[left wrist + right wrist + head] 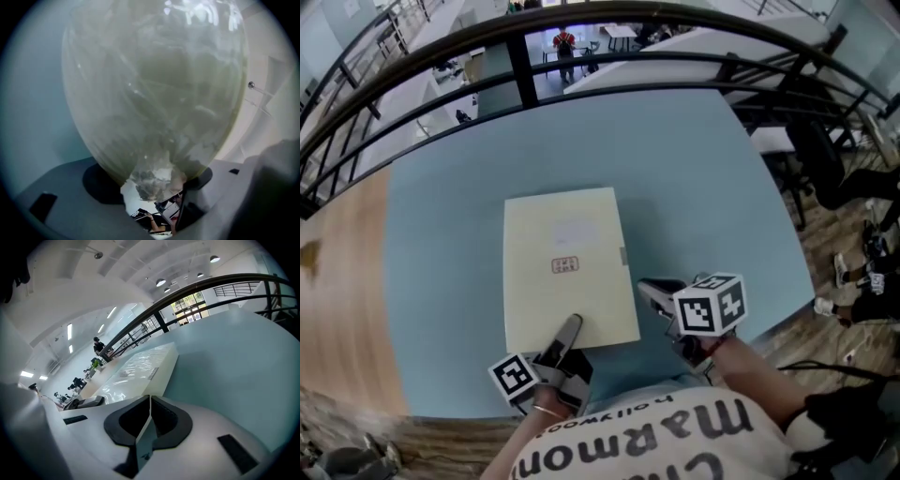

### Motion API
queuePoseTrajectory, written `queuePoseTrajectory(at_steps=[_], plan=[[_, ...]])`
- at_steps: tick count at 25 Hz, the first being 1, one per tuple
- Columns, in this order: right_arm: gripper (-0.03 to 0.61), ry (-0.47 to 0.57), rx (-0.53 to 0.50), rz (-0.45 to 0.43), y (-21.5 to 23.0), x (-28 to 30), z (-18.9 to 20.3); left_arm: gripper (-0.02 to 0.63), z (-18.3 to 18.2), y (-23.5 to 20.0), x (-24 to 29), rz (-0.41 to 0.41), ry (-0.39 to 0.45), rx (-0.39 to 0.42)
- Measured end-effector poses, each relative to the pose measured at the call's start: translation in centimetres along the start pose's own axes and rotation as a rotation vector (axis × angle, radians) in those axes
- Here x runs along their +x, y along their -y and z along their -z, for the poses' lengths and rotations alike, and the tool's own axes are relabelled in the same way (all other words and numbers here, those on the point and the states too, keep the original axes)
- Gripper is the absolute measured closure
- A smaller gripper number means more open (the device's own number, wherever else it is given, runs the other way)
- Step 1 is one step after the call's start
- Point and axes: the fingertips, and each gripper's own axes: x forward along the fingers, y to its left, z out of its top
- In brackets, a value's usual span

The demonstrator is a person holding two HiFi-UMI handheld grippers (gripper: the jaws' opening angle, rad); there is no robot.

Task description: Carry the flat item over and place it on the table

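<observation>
Flat cream item (553, 225) was laid mid-table (441, 234), plastic-wrapped, near edge twd the person. L gripper (567, 333) was held at that edge w/ jaws spread, one finger over the item's top. R gripper (654, 292) was kept just right of the item, off it, jaws pressed together on nothing. Blue tabletop was seen all round; railing (525, 66) beyond far edge. Small red mark (565, 265) at item's centre, unreadable

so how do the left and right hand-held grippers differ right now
The left hand-held gripper has jaws apart with the flat item between them; the right hand-held gripper has them together, empty. The left reaches over the item's near edge; the right is beside it, above the table. Both carry marker cubes.
</observation>
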Motion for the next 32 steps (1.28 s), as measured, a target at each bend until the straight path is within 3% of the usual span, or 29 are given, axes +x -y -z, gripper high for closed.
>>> queuePoseTrajectory(at_steps=[16, 32], plan=[[0.541, -0.017, -0.017, 0.063, -1.1, -0.8, 1.4, 0.285, -0.3, -1.1, 0.3, -0.015, -0.043, -0.018], [0.541, -0.032, -0.047, 0.078, -1.0, -1.5, 1.6, 0.27, -0.1, -1.6, 0.0, -0.098, -0.053, -0.094]])
